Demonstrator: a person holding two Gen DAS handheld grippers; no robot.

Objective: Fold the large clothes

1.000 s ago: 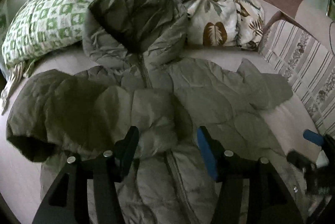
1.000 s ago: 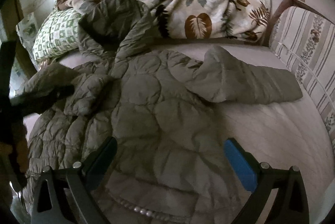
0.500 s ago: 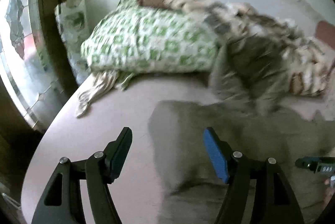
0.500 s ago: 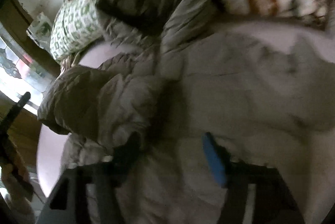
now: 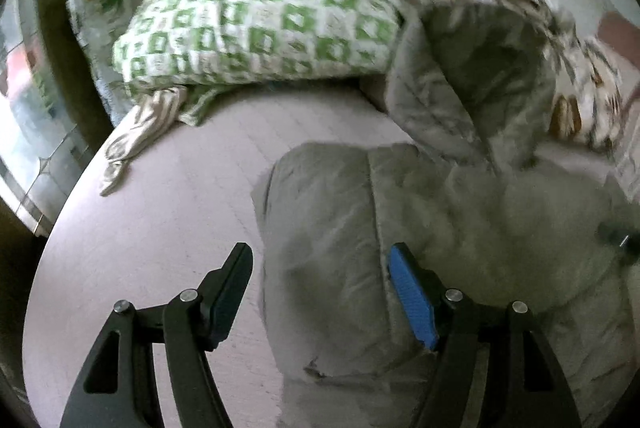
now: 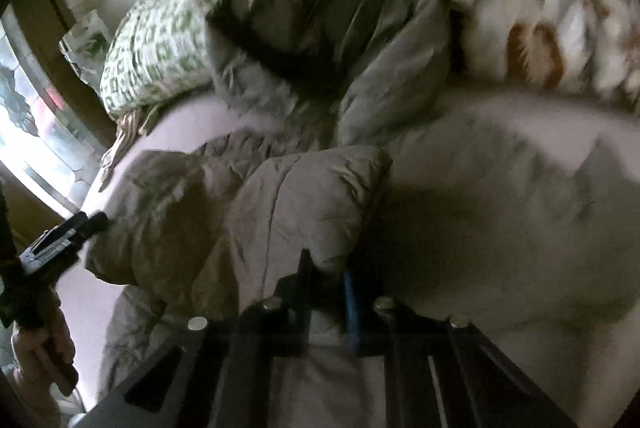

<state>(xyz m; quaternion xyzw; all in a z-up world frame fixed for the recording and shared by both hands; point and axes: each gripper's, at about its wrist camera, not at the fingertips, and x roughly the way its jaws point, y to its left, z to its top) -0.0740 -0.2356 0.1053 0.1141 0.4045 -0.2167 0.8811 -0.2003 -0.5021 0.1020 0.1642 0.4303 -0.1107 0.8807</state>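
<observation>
Holding a two-finger gripper in each hand, we are working over a quilted jacket (image 5: 420,228) that is lying spread on the bed (image 5: 168,228).

1. Left gripper (image 5: 320,292): we are keeping its jaws well apart, and nothing is clamped between them. The black finger is hanging over bare mattress; the blue-padded finger is sitting at the jacket's surface, so the jacket's folded edge is lying between the two fingers. Whether the blue pad is actually touching the cloth, we cannot tell.

2. Right gripper (image 6: 326,292): we are pinching it closed, with a fold of the jacket (image 6: 312,204) bunching up at and just above the fingertips. The bulging roll of fabric is rising directly ahead of the jaws.

3. Pose: we are pointing both grippers steeply downward at the bed. In the right wrist view, the hand (image 6: 44,356) carrying the left gripper is showing at the lower left edge, beside the jacket's rolled side.

4. Materials: the jacket is olive-grey, padded, stitched in rounded panels, with its hood (image 5: 480,68) resting against a green-and-white checked pillow (image 5: 256,28). A leaf-print blanket (image 6: 532,12) is lying crumpled beyond the hood. The mattress cover is pale pink and smooth.
</observation>
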